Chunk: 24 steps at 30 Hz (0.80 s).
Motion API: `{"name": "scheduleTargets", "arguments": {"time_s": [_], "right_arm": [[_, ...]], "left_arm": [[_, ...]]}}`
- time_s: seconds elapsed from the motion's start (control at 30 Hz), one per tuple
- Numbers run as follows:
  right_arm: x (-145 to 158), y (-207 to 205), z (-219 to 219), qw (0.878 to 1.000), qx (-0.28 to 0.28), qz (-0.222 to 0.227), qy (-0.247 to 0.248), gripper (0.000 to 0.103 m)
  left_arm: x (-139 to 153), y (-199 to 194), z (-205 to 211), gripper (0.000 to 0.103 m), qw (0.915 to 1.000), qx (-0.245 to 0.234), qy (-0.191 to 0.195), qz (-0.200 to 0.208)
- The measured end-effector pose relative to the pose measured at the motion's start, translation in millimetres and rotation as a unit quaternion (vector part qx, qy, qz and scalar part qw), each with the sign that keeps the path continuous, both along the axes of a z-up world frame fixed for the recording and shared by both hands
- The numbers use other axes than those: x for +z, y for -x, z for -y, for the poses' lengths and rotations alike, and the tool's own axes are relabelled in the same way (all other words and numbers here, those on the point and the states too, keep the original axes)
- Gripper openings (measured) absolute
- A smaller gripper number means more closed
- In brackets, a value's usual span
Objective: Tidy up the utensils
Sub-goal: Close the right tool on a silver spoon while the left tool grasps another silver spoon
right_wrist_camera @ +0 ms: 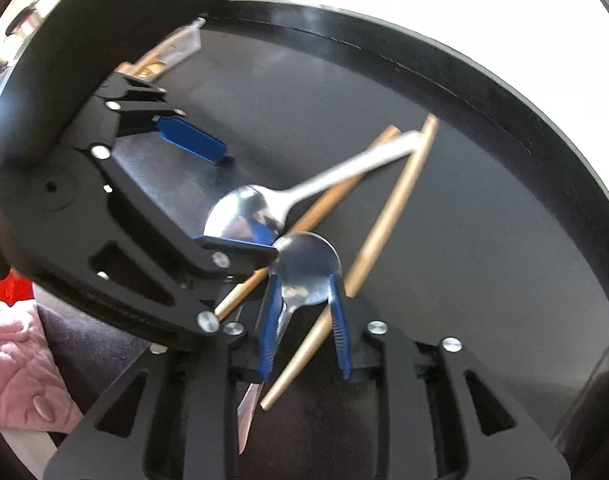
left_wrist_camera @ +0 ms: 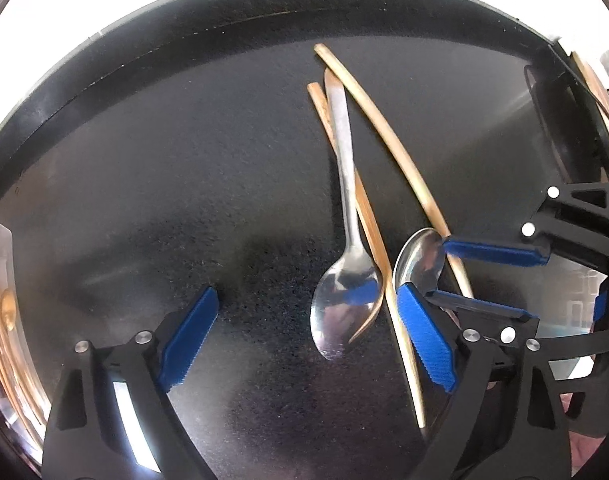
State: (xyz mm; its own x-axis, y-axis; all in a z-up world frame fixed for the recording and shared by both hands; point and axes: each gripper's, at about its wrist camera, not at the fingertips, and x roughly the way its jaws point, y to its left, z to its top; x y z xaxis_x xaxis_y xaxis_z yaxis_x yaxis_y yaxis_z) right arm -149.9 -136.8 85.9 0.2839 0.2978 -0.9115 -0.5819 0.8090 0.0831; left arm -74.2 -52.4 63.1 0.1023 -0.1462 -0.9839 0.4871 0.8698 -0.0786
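Observation:
A steel spoon (left_wrist_camera: pixel 346 184) lies on the black tray (left_wrist_camera: pixel 184 44), crossed over one of two wooden chopsticks (left_wrist_camera: pixel 384 128). My left gripper (left_wrist_camera: pixel 307 292) hangs open straight above the spoon's bowl, its blue pads well clear on both sides. In the right wrist view my right gripper (right_wrist_camera: pixel 303 280) is shut on the bowl of a second spoon (right_wrist_camera: pixel 308 256), whose handle runs back under the gripper. That held spoon (left_wrist_camera: pixel 416 256) and the right gripper (left_wrist_camera: pixel 436 268) show at the right of the left wrist view. The lying spoon (right_wrist_camera: pixel 344 168), chopsticks (right_wrist_camera: pixel 388 208) and left gripper (right_wrist_camera: pixel 248 200) also appear there.
The tray has a raised black rim (right_wrist_camera: pixel 464 92) along its far side. A clear container (left_wrist_camera: pixel 0 300) with gold-coloured utensils stands past the tray's left edge. A pink quilted cloth (right_wrist_camera: pixel 16 360) lies outside the tray at lower left.

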Motion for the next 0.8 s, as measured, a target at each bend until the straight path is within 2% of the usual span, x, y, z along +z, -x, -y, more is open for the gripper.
{"name": "scheduleTargets", "arguments": {"time_s": [0.17, 0.33, 0.4, 0.57, 0.63, 0.8], "right_arm": [[-1.0, -3.7, 5.1, 0.999, 0.026, -0.012, -0.021, 0.024], [-2.6, -8.7, 21.0, 0.999, 0.006, -0.02, -0.03, 0.024], [1.1, -6.4, 28.1, 0.999, 0.001, -0.013, -0.036, 0.024], [2.3, -14.2, 31.8, 1.0, -0.006, -0.002, -0.023, 0.024], [0.1, -18.7, 34.9, 1.0, -0.01, -0.008, -0.026, 0.024], [4.9, -27.1, 33.9, 0.999, -0.012, -0.014, -0.035, 0.025]], "left_arm": [[-4.7, -5.0, -11.2, 0.087, 1.0, -0.002, -0.007, 0.007], [1.8, -8.2, -13.7, 0.087, 1.0, 0.003, -0.002, 0.005], [-2.4, -6.2, -16.0, 0.083, 1.0, -0.001, -0.004, 0.008], [0.5, -9.9, -22.0, 0.056, 0.9996, -0.004, -0.014, 0.024], [3.1, -14.2, -25.3, 0.053, 0.9997, -0.005, -0.009, 0.021], [3.1, -10.0, -37.3, 0.053, 0.9998, 0.005, 0.008, 0.018]]}}
